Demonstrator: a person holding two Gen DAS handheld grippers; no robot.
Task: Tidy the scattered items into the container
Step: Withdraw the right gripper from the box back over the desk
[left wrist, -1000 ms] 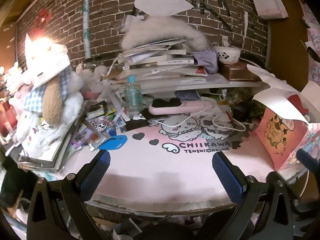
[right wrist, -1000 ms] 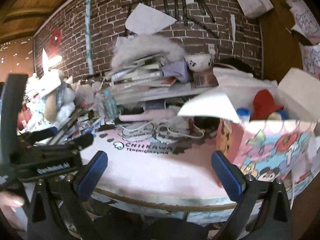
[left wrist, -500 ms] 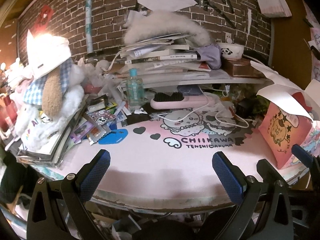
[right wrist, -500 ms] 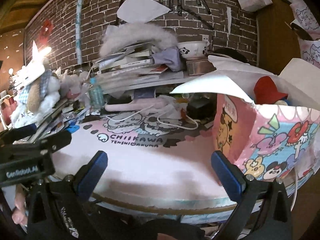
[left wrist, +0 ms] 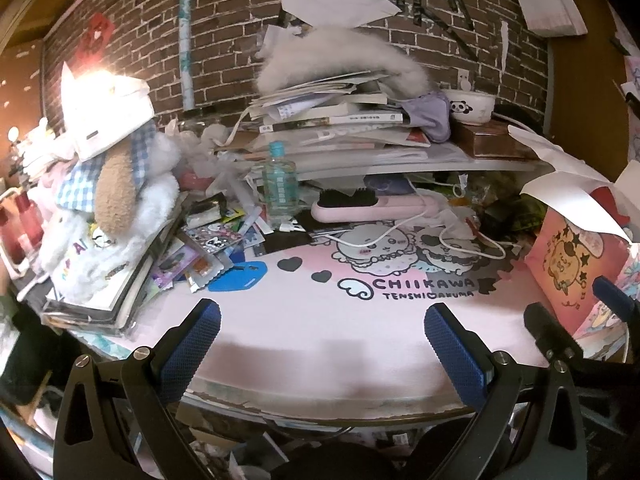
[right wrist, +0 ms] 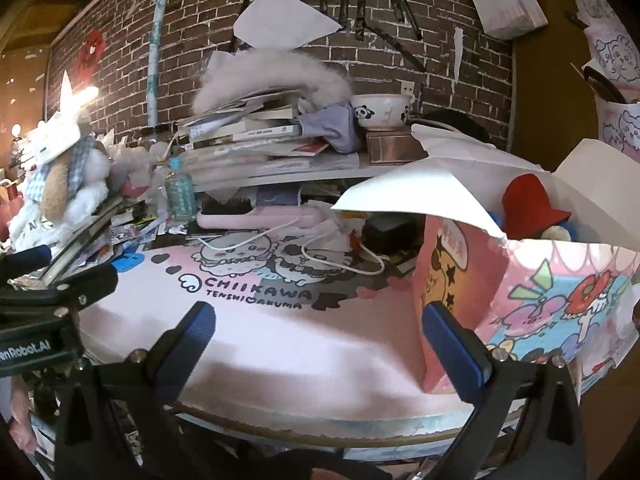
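Container (right wrist: pixel 532 304), a pink cartoon-printed box with white flaps raised, stood at the right of the right-wrist frame on the pink mat (left wrist: pixel 320 320), touching it; red hat (right wrist: pixel 532 212) poking from the top. Seen again at the right edge of the left-wrist frame. Scattered packets (left wrist: pixel 200 256) and blue tag (left wrist: pixel 238 278) lay mid-left, pink hairbrush (left wrist: pixel 372 206) and bottle (left wrist: pixel 280 186) at centre. Left gripper (left wrist: pixel 320 344) and right gripper (right wrist: pixel 320 340) both spread apart, empty, low in frame.
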